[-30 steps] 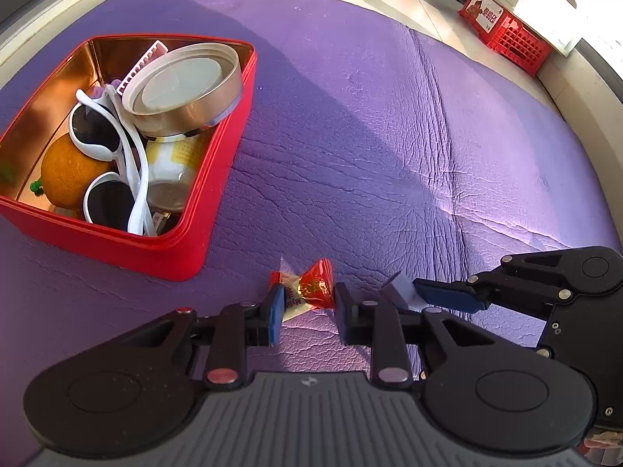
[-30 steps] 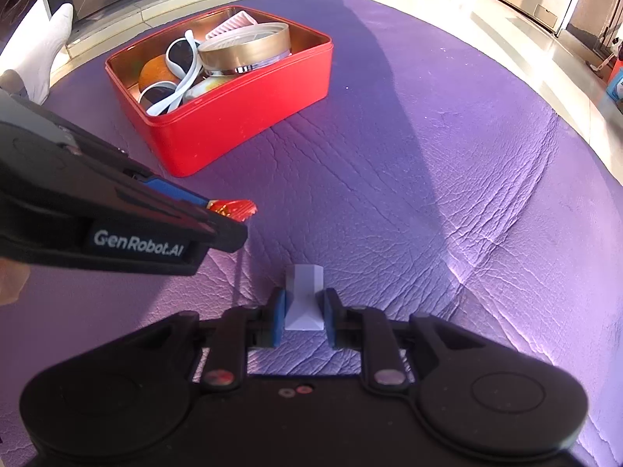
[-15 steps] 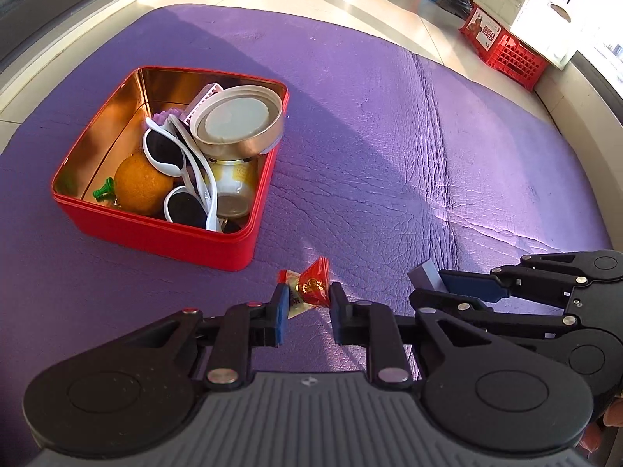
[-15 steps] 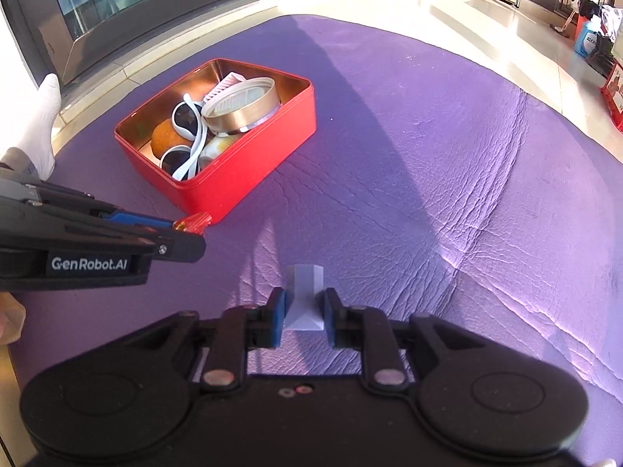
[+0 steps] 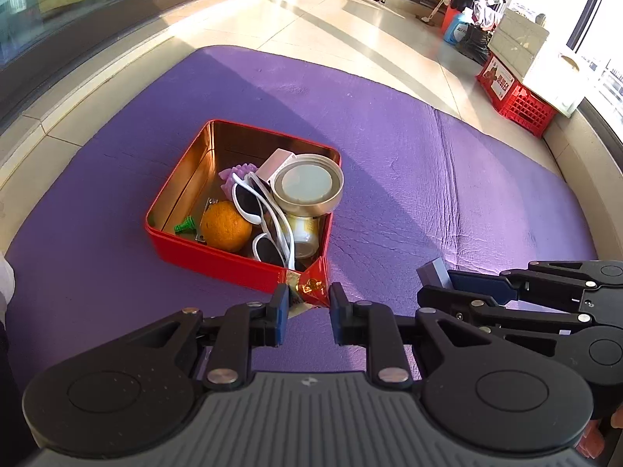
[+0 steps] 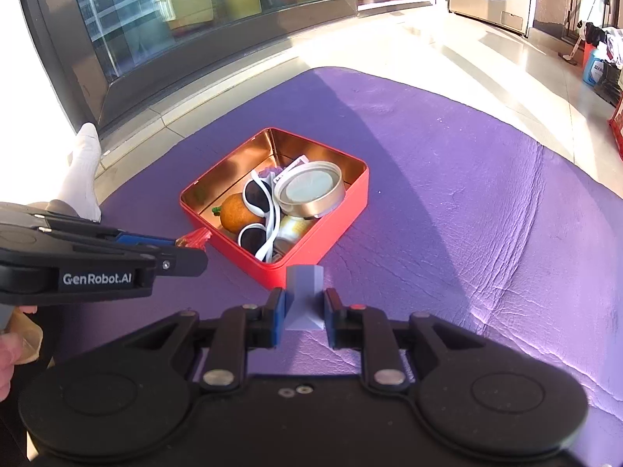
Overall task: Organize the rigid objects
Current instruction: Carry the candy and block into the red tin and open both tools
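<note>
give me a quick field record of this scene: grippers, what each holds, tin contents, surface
left gripper: shut on red candy wrapper
right gripper: shut on grey block
tin: red, open, on the mat
tin contents: white sunglasses, orange, gold-lidded jar, small green piece, purple item
surface: purple mat
</note>
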### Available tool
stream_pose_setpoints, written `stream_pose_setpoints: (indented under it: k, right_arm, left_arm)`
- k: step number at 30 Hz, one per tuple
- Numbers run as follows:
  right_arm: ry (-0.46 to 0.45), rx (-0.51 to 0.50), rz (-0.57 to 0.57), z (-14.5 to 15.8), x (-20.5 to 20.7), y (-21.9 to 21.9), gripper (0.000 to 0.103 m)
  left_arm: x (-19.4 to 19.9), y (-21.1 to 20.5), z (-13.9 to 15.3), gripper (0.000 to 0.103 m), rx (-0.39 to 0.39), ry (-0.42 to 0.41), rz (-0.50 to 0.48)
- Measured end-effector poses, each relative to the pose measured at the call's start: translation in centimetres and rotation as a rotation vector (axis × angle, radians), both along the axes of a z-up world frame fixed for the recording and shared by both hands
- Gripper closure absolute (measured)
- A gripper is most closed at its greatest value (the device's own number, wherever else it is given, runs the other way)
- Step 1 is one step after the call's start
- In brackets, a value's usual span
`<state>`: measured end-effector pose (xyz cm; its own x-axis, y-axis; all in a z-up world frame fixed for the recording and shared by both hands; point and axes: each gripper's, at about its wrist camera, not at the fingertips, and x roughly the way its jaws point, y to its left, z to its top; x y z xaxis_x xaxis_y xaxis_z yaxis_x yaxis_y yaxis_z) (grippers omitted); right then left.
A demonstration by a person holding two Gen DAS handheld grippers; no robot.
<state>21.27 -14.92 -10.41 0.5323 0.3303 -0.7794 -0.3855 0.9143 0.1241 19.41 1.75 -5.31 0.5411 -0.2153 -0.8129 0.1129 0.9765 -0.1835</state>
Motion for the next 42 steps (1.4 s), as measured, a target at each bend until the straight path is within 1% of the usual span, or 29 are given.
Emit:
stream_pose_setpoints:
  k: [7,12,17,22,28,33,37,40,42]
  right_arm:
    - [-0.041,0.0,0.026,1.2,1.6,2.6,0.084]
    - [-0.052,0.0,0.045,1.4,3.5,4.3,0.084]
    - [-0.042,-0.014,0.06,0.1,5.5,6.0,0.084]
    - [-0.009,-0.039,0.07,-2.0,7.0,7.6,0.084]
    - [0.013,-0.029,0.069,-3.7,8.5,8.7,0.084]
    - [0.023,-0.028,0.072,-4.4,8.9,9.2,0.084]
    - [0.059,0.0,0.047,-5.0,9.2,9.1,0.084]
    - [0.063,-0.029,0.034,-5.5,9.1,9.5,0.084]
    - [0.076,-0.021,0.027,-5.7,9.1,9.3,0.084]
  left_arm:
    - [1.6,2.7,1.3,0.082,0.01,-0.044,0.037]
    - [4.0,4.3,1.0,0.082,0.019,-0.056,0.065]
    - [6.9,5.1,-0.6,0.082,0.051,-0.049,0.068]
    - [9.7,5.9,-2.8,0.082,0.077,-0.027,0.08]
    - [12.3,6.4,-5.3,0.082,0.077,0.004,0.084]
    - [13.7,6.3,-6.5,0.082,0.076,0.02,0.08]
    - [14.4,5.8,-7.4,0.082,0.093,0.032,0.062]
    - [14.6,5.7,-8.2,0.082,0.106,0.055,0.072]
    - [14.5,5.9,-8.6,0.082,0.099,0.057,0.079]
